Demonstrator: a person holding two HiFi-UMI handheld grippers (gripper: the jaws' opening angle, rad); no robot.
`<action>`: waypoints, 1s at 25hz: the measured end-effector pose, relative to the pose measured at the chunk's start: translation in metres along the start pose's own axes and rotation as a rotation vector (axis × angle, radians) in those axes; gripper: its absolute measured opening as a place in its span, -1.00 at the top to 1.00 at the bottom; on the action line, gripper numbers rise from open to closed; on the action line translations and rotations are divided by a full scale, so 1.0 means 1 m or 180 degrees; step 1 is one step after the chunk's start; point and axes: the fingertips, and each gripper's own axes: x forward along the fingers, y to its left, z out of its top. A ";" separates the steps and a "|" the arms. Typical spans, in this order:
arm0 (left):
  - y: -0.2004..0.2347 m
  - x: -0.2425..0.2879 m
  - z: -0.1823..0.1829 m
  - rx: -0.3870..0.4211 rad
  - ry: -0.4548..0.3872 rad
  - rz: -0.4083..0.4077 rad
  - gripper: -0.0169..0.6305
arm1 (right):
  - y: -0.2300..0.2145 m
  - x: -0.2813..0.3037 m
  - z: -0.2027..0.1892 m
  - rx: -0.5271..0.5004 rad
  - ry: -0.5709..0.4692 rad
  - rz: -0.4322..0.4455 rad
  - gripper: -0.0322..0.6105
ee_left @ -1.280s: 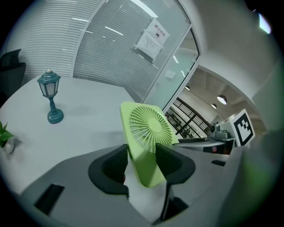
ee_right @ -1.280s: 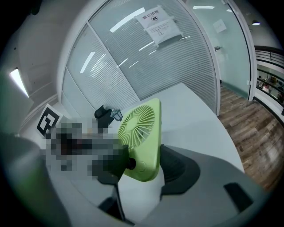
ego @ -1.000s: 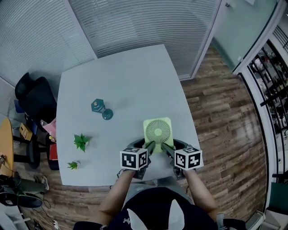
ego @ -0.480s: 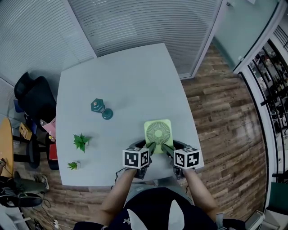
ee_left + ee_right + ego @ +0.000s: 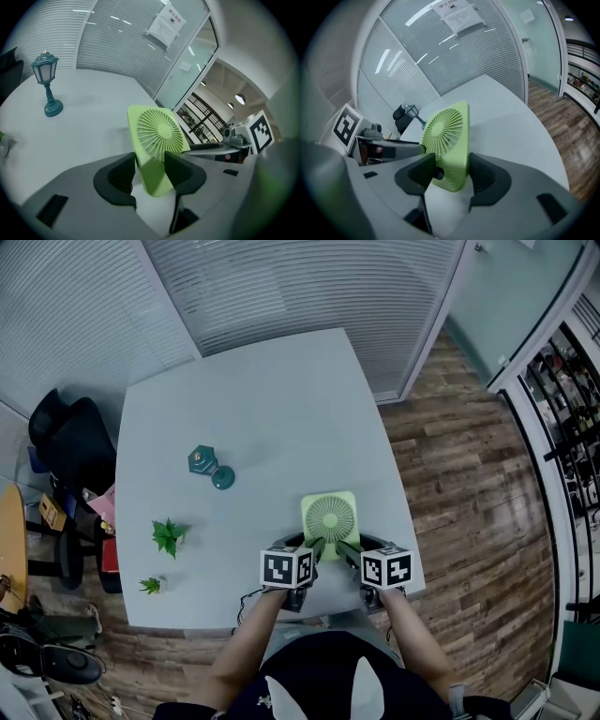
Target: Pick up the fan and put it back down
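Observation:
A light green square fan [image 5: 329, 517] stands upright near the table's front edge, its round grille facing me. My left gripper [image 5: 317, 547] grips its lower left part and my right gripper [image 5: 349, 547] its lower right. In the left gripper view the fan [image 5: 159, 136] sits between the dark pads [image 5: 123, 174], and the left gripper [image 5: 150, 161] is shut on it. In the right gripper view the right gripper [image 5: 452, 168] is shut across the fan [image 5: 445, 131], front to back. Whether the fan's base touches the table [image 5: 262, 409] I cannot tell.
A teal lantern-shaped lamp [image 5: 211, 467] stands at the table's left middle, also visible in the left gripper view [image 5: 47, 84]. Two small green plants [image 5: 169, 535] [image 5: 152, 585] sit near the left front corner. A black chair [image 5: 70, 442] stands left of the table; glass walls lie behind.
Both grippers have sunk a little with the fan held between them. The fan looks slightly lower and closer to the tabletop. Nothing else moved.

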 end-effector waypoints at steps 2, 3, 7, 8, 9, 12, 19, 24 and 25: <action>0.000 0.003 0.000 0.0014 0.0014 0.0007 0.31 | -0.003 0.002 -0.001 0.0014 0.0024 -0.0011 0.19; 0.000 0.004 0.000 0.0017 0.0022 0.0008 0.31 | -0.005 0.002 -0.002 0.0019 0.0037 -0.0015 0.19; 0.002 0.011 -0.003 -0.0008 0.0073 -0.0007 0.31 | -0.009 0.006 -0.006 0.0039 0.0085 -0.0021 0.19; 0.003 0.013 -0.004 -0.0016 0.0086 -0.0012 0.31 | -0.010 0.008 -0.007 0.0043 0.0096 -0.0027 0.19; 0.004 0.014 -0.005 -0.0024 0.0099 -0.0014 0.31 | -0.012 0.009 -0.007 0.0047 0.0107 -0.0033 0.19; 0.006 0.020 -0.007 -0.0038 0.0142 -0.0012 0.31 | -0.015 0.013 -0.009 0.0050 0.0140 -0.0054 0.19; 0.015 0.031 -0.010 -0.0072 0.0209 0.0011 0.31 | -0.021 0.024 -0.010 0.0087 0.0185 -0.0070 0.19; 0.019 0.036 -0.013 -0.0112 0.0234 -0.0004 0.31 | -0.025 0.030 -0.012 0.0083 0.0238 -0.0094 0.19; 0.020 0.037 -0.014 -0.0115 0.0243 -0.0004 0.31 | -0.025 0.031 -0.013 0.0099 0.0245 -0.0078 0.19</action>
